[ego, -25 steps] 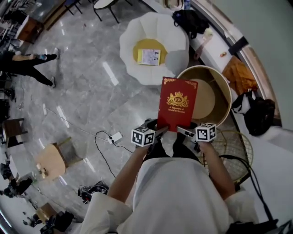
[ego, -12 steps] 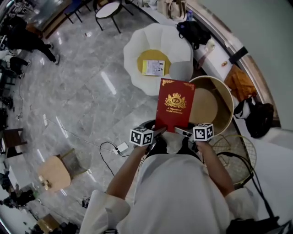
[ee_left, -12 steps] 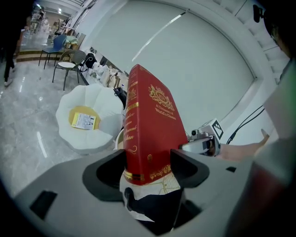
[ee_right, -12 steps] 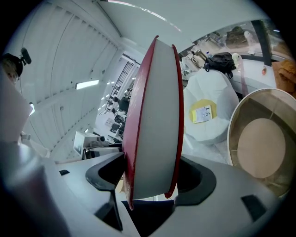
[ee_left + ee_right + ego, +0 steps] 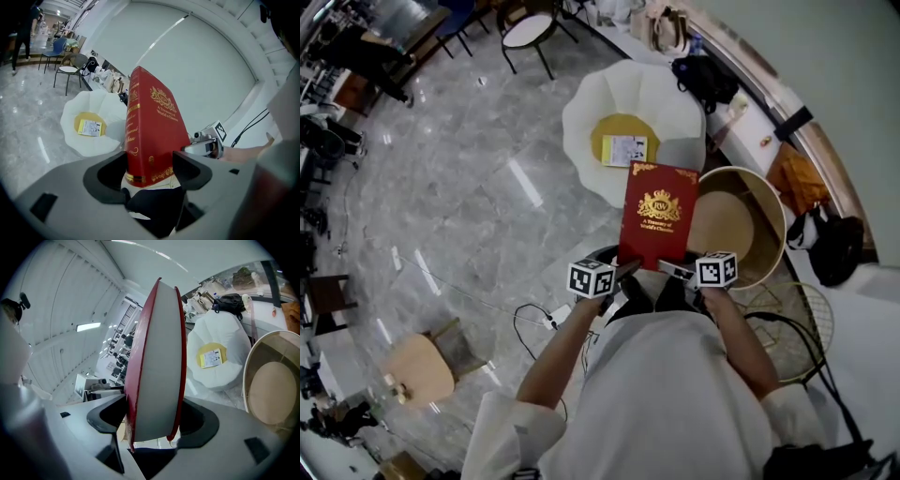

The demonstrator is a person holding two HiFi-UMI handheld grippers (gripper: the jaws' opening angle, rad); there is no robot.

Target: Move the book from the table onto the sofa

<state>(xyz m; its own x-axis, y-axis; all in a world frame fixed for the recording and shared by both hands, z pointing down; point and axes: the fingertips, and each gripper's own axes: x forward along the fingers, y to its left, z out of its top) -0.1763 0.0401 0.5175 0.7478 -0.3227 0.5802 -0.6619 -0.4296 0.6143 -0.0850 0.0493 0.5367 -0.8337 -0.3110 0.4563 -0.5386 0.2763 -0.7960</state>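
Head view: the left claw (image 5: 624, 271) and the right claw (image 5: 676, 270) each pinch a bottom corner of the red book (image 5: 659, 214). The book stands upright between them, with the round counter (image 5: 766, 208) to the right claw's right and the white sofa (image 5: 586, 127) ahead of both.

Left gripper view: both jaws press the book's spine end.

Right gripper view: the jaws clamp the covers across the pale page edge.

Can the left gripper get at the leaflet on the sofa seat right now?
Probably not: left gripper and right gripper are both shut on the red book. Nothing else blocks the leaflet.
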